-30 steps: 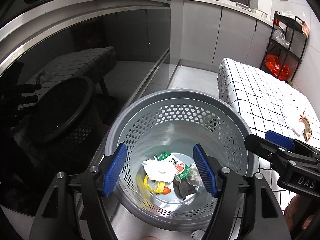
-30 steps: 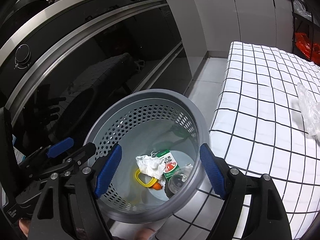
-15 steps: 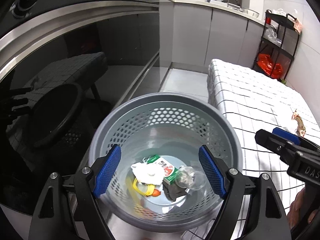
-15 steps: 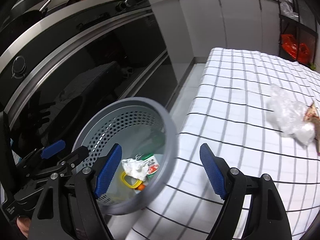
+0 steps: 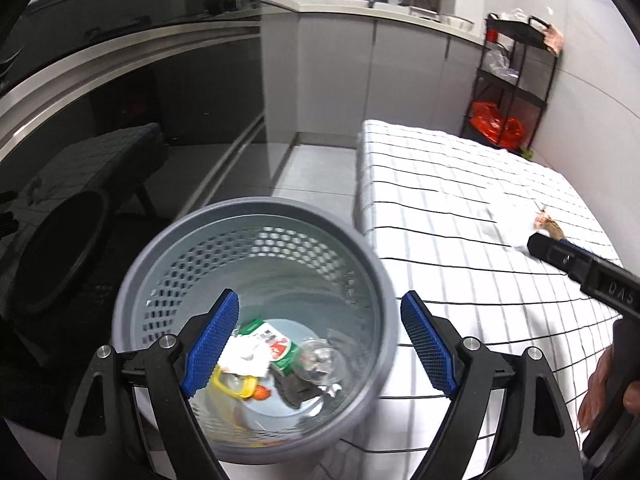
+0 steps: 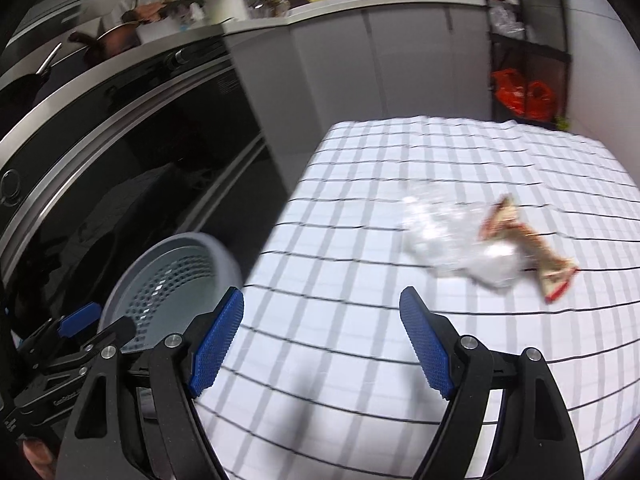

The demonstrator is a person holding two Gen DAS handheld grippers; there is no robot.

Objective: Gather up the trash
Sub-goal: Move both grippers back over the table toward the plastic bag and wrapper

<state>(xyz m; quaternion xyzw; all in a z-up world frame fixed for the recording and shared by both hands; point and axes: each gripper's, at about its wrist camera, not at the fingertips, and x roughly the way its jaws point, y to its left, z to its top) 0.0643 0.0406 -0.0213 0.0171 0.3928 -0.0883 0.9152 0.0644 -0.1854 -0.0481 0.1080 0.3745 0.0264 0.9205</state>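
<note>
A grey perforated trash basket (image 5: 384,288) stands beside the checked table; it also shows in the right wrist view (image 6: 224,256). Inside lie a green-and-red carton (image 5: 276,344), white crumpled paper (image 5: 244,356), a yellow-and-orange piece (image 5: 240,386) and a clear bulb-like piece (image 5: 320,360). My left gripper (image 5: 320,346) is open and empty above the basket. My right gripper (image 6: 322,344) is open and empty over the table. On the table lie a crumpled clear plastic bag (image 6: 452,236) and a red-and-tan wrapper (image 6: 528,244), ahead and right of the right gripper.
The table has a white cloth with black grid lines (image 6: 360,208). A dark glass-fronted oven and cabinets (image 5: 120,100) run along the left. A black shelf rack with red bags (image 5: 508,92) stands at the back right. Grey floor (image 5: 316,168) lies between cabinets and table.
My right gripper has swung right, from over the basket to over the table toward the plastic bag and wrapper. My left gripper has stayed above the basket, shifting slightly right.
</note>
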